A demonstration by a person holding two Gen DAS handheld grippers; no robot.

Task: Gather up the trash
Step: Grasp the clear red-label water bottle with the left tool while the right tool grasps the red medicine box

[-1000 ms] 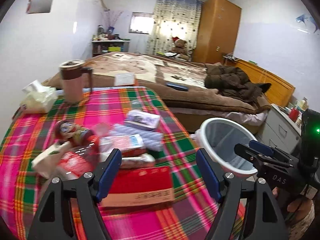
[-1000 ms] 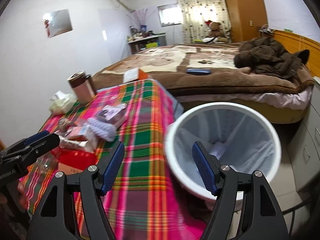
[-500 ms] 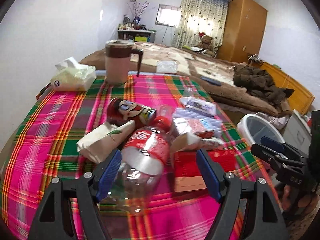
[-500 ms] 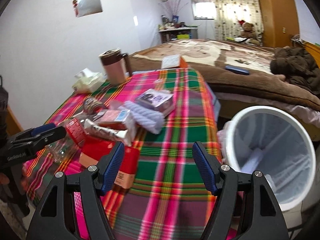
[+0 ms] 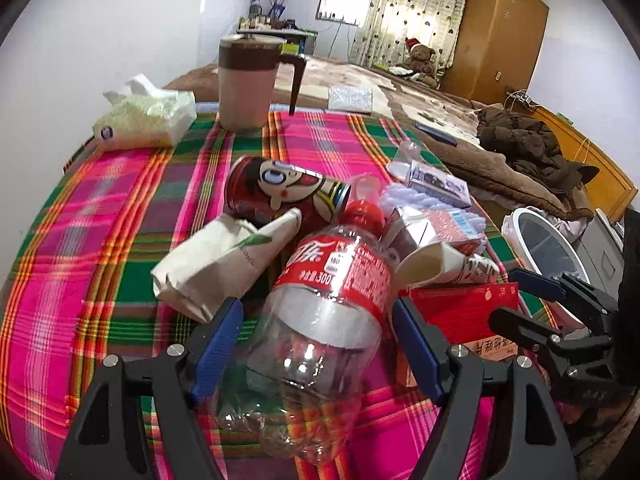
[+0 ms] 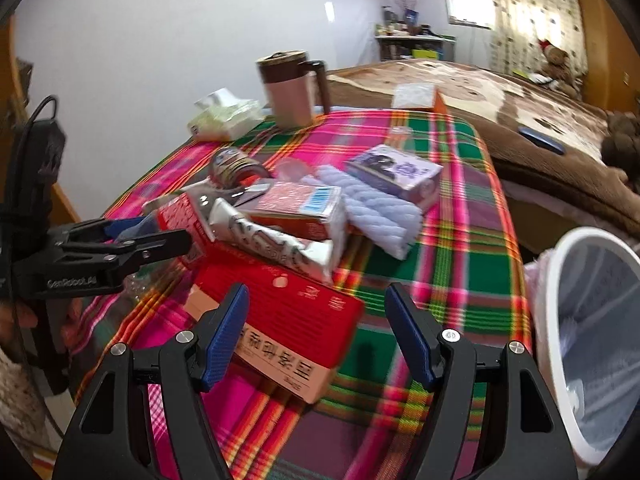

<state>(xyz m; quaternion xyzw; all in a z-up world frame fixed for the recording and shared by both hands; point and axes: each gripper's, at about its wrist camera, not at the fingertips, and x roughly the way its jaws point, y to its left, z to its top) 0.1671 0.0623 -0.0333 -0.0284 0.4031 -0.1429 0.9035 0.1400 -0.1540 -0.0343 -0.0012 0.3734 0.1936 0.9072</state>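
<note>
Left wrist view, left tongs apart astride plastic bottle, right tongs apart above red box

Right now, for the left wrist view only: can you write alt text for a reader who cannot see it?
The open left gripper straddles a clear plastic cola bottle lying on a pink and green plaid tablecloth, its pads not yet pressing the bottle. Around it lie a red can, a crumpled paper bag and a red box; a white bin stands beyond the table's right edge.
</note>
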